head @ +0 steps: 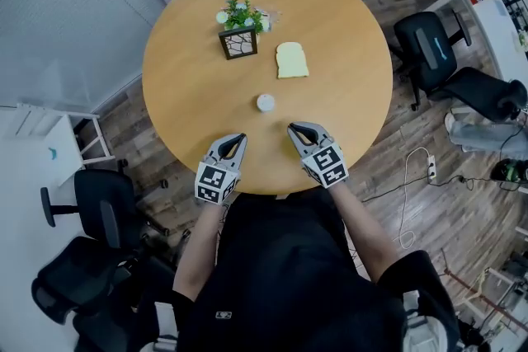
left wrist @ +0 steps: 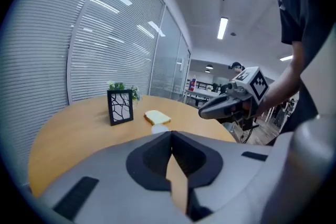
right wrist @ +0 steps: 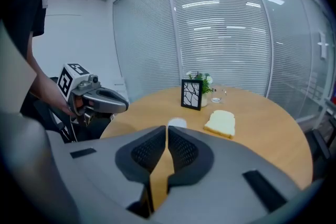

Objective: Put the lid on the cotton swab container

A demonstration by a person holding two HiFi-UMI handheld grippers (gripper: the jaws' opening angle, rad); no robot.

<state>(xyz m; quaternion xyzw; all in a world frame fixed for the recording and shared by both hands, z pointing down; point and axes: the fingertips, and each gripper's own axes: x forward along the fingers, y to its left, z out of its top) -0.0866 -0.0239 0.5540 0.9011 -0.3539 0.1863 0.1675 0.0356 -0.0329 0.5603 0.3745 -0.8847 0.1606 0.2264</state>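
A small round white container (head: 265, 102) stands alone near the middle of the round wooden table (head: 190, 86); it also shows just beyond the jaws in the left gripper view (left wrist: 159, 129) and in the right gripper view (right wrist: 177, 123). A small clear piece (head: 266, 16) sits beside the plant at the far side; whether it is the lid I cannot tell. My left gripper (head: 238, 139) and right gripper (head: 294, 129) hover over the table's near edge, either side of the container and short of it. Both are shut with nothing between the jaws.
A slice of bread (head: 291, 60) lies right of a black picture frame (head: 238, 43), with a small potted plant (head: 241, 12) behind it. Office chairs stand at the right (head: 433, 45) and lower left (head: 91, 206). A white side table (head: 37, 152) is at the left.
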